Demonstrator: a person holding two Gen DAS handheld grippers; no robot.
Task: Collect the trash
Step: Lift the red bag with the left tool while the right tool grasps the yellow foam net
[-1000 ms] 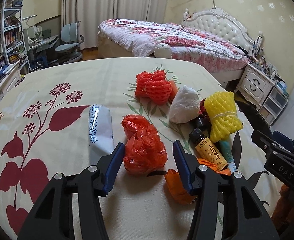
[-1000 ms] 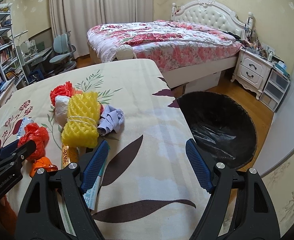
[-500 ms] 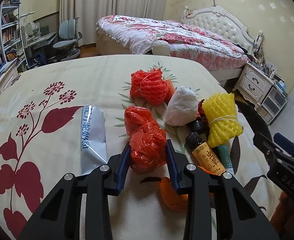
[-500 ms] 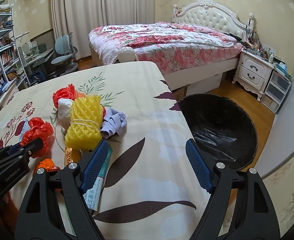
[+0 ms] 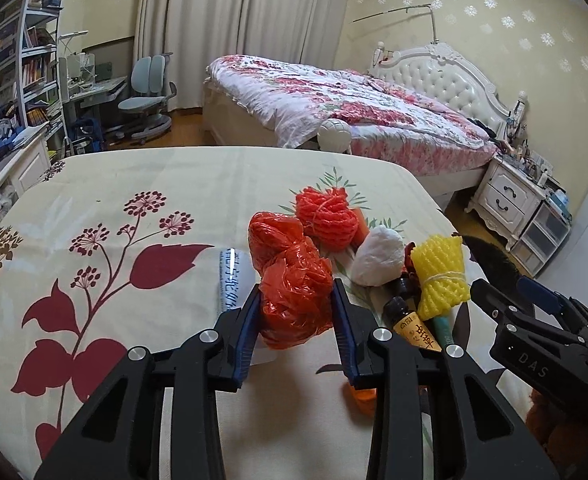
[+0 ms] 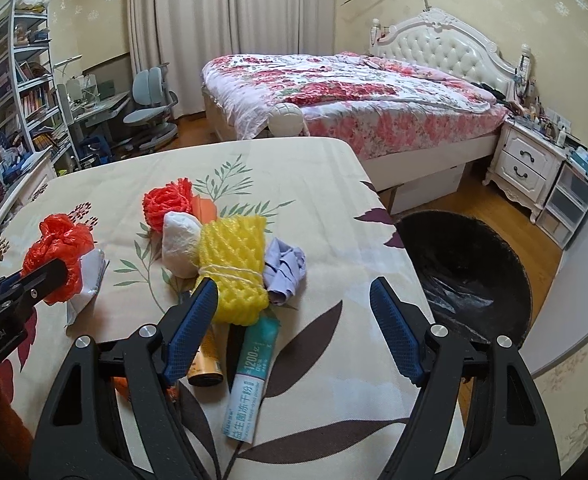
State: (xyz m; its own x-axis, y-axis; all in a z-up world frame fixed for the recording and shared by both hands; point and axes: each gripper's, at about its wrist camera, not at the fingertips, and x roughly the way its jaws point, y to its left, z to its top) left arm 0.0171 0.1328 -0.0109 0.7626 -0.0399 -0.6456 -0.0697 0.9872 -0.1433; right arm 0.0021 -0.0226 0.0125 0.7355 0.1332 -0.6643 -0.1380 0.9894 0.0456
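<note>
My left gripper [image 5: 297, 310] is shut on a crumpled red plastic bag [image 5: 289, 280] and holds it lifted above the table; the bag also shows in the right wrist view [image 6: 59, 252]. My right gripper [image 6: 291, 320] is open and empty above the tablecloth, just right of a yellow foam net [image 6: 231, 264]. On the table lie an orange-red foam net [image 5: 326, 218], a white wad [image 5: 378, 256], a brown bottle [image 5: 412, 326], a teal sachet [image 6: 249, 376] and a lilac crumpled cloth [image 6: 285, 266]. A black-lined trash bin [image 6: 466, 276] stands beside the table's right edge.
A silver-white wrapper [image 5: 231, 276] lies under the lifted bag. An orange scrap [image 5: 360, 394] lies below my left fingers. The floral tablecloth [image 5: 93, 260] covers the table. Beyond are a bed [image 6: 354, 96], a nightstand [image 6: 528, 164] and a desk chair [image 5: 147, 96].
My left gripper closed on the red plastic bag and lifted it off the table. My right gripper stayed open and shifted slightly left toward the yellow foam net.
</note>
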